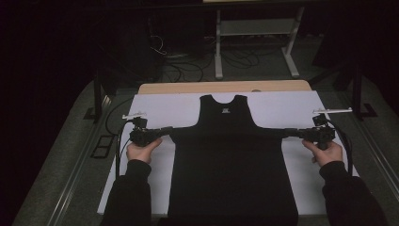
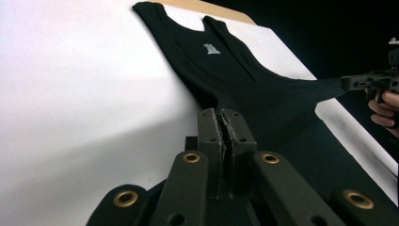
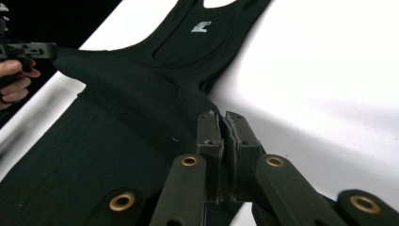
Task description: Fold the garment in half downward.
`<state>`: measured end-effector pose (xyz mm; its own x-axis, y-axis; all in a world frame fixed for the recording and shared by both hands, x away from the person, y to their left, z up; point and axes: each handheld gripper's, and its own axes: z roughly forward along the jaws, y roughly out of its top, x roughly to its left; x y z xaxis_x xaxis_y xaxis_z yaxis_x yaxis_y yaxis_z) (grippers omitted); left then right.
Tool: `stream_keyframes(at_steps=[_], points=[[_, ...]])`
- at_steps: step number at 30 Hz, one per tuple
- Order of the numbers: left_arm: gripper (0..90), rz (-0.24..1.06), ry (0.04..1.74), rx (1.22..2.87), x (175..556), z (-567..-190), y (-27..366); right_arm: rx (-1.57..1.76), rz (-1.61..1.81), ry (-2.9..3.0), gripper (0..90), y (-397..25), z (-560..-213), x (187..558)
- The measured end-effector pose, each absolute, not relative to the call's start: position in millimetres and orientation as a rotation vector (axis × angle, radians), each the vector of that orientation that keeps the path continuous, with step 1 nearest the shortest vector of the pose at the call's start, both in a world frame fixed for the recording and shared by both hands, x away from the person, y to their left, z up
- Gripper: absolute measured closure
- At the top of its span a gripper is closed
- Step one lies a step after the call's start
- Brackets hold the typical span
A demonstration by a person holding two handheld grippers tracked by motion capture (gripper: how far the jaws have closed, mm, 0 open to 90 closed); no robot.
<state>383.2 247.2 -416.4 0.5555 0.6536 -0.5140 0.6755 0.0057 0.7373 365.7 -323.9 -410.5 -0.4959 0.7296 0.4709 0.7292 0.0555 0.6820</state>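
From the high view, a black tank top (image 1: 230, 160) lay flat on a white sheet (image 1: 155, 106) that covered a wooden table (image 1: 188, 87), its neck toward the far edge and its hem toward the person. The left gripper (image 1: 165, 131) pinched the garment's left side just under the armhole, and the right gripper (image 1: 291, 132) did the same on the opposite side. Each pulled outward, so the cloth stretched into two points level with each other; that even, two-sided grip looked meant to tension the top and smooth it, or to ready it for lifting or folding. The left hand (image 1: 141, 149) and right hand (image 1: 324, 151) held the tools from below

In the left gripper view, the left gripper (image 2: 224, 123) had its jaws pressed together with hardly a slit between them, and the tank top (image 2: 244, 89) ran straight into them, so it appeared clamped on the side seam. Across the cloth, the right gripper (image 2: 350, 83) drew the other corner taut

In the right gripper view, the right gripper (image 3: 223, 126) likewise stood closed, a fold of the tank top (image 3: 141, 89) caught between its jaws. Far off, the left gripper (image 3: 49, 50) held the opposite corner, fabric rising slightly toward it
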Motion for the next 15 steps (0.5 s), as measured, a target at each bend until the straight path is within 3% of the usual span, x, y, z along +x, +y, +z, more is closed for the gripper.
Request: stream_keyframes(at_steps=[15], points=[[85.9, -0.040, 1.130, 1.690, 373.2, -418.4, 248.2, 1.576, 1.465, 2.297, 83.8, -322.3, -411.5, 355.8]])
